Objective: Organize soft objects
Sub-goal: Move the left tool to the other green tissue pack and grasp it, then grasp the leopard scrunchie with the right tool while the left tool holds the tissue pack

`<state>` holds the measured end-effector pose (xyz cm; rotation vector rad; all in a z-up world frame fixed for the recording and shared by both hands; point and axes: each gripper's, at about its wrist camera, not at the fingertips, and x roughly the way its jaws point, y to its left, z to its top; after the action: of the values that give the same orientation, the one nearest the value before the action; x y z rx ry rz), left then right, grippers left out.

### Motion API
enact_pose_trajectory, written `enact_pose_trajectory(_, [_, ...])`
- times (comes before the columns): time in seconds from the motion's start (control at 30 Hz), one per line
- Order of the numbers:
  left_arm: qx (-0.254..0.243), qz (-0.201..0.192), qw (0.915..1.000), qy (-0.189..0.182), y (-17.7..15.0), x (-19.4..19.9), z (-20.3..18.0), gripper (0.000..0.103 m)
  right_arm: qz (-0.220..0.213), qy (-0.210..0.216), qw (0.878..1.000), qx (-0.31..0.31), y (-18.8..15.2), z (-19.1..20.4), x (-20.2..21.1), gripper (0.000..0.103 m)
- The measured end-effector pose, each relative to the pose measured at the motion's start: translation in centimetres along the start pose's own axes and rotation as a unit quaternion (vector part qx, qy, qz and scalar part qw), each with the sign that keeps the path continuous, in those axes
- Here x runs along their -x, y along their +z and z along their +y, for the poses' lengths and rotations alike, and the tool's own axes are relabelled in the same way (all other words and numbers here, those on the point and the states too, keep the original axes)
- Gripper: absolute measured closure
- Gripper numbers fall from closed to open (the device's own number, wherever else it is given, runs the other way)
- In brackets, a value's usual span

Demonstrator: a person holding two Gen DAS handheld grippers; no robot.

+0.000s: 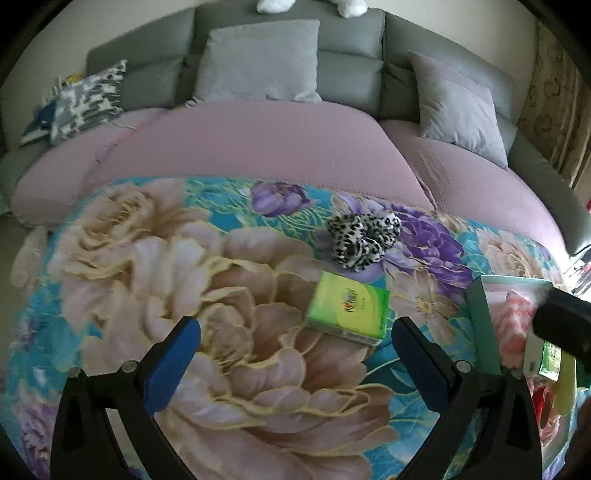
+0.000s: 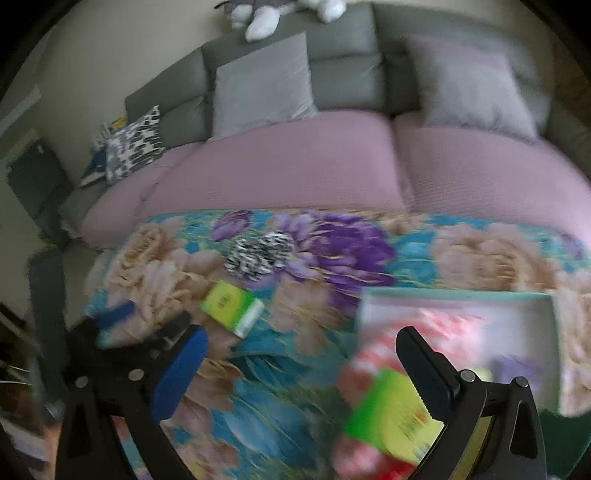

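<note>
A green tissue pack [image 1: 348, 312] lies on the floral blanket [image 1: 221, 280], just beyond my open, empty left gripper [image 1: 295, 354]. A leopard-print scrunchie [image 1: 364, 236] lies a little farther back. At the right stands a teal-rimmed box [image 1: 480, 317] holding pink and red soft items. My right gripper [image 2: 301, 363] is open above the box [image 2: 458, 295]; a second green tissue pack [image 2: 391, 417] lies blurred by its right finger, over the pink items. The right wrist view also shows the first pack [image 2: 232, 308], the scrunchie [image 2: 258, 254] and my left gripper [image 2: 122, 321].
A grey sofa [image 1: 347, 62] with pink seat covers [image 1: 258, 140] runs along the back. On it are grey cushions [image 1: 258, 62], a patterned cushion [image 1: 88, 99] at the left and a white plush toy [image 2: 262, 14] on top. A curtain [image 1: 557, 110] hangs right.
</note>
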<state>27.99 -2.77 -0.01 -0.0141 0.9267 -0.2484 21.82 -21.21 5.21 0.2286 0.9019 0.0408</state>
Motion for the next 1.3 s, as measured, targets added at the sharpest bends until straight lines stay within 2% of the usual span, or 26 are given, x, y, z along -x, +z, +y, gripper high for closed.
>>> enact_pose_trajectory(0.17, [-0.023, 0.014, 0.9992, -0.029, 0.0, -2.2, -1.4, 0.000, 0.037, 0.033, 0.999, -0.018, 2.3, 0.1, -4.4, 0.000])
enact_pose_trajectory(0.23, [-0.032, 0.017, 0.9989, -0.029, -0.1, -3.0, -1.8, 0.000, 0.043, 0.042, 0.998, -0.021, 2.9, 0.1, -5.5, 0.000])
enact_pose_trajectory(0.43, [-0.056, 0.030, 0.9977, -0.026, -0.2, -5.5, -3.1, 0.000, 0.053, 0.041, 0.998, -0.020, 3.8, 0.1, -7.7, 0.000])
enact_pose_trajectory(0.57, [-0.044, 0.036, 0.9981, -0.022, 0.1, -6.4, -2.7, 0.001, 0.057, 0.028, 0.998, -0.006, 4.1, 0.4, -8.4, 0.000])
enact_pose_trajectory(0.6, [-0.039, 0.035, 0.9983, -0.025, 0.1, -6.5, -2.6, 0.003, 0.058, 0.027, 0.998, -0.005, 4.2, 0.4, -8.6, 0.000])
enact_pose_trajectory(0.73, [-0.026, 0.036, 0.9988, -0.023, 0.3, -6.8, -1.7, 0.021, 0.062, 0.023, 0.998, 0.002, 4.4, 0.6, -9.5, 0.000])
enact_pose_trajectory(0.93, [-0.015, 0.034, 0.9989, -0.030, 0.8, -6.7, -0.4, 0.036, 0.063, 0.031, 0.998, 0.007, 5.1, 1.4, -10.7, 0.000])
enact_pose_trajectory(1.3, [0.029, 0.028, 0.9991, 0.012, 0.8, -5.8, 3.9, 0.037, 0.074, 0.045, 0.996, 0.009, 5.5, 2.8, -14.0, 0.000])
